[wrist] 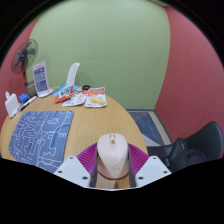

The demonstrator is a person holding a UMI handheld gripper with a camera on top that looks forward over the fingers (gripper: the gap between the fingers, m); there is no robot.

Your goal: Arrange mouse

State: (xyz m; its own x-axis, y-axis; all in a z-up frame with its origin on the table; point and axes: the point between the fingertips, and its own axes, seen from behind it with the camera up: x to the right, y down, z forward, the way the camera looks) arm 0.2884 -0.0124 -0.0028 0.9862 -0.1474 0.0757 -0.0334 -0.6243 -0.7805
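The hand-held gripper (112, 168) is clenched on a cream-coloured mouse (112, 157), both magenta pads (89, 157) pressing its sides. The mouse sits between the fingers, its long axis running straight ahead along them, over the near edge of the round wooden bench (95, 122). A grey patterned mat (42, 135) lies to the left. Beyond are flat packets (85, 96), a standing card (41, 77) and a fan (25, 55); their print is unreadable. A black chair (190, 152) stands at right.

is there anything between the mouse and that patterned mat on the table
Nothing visible. The mouse sits between the gripper fingers, and bare table separates it from the patterned mat ahead to one side.
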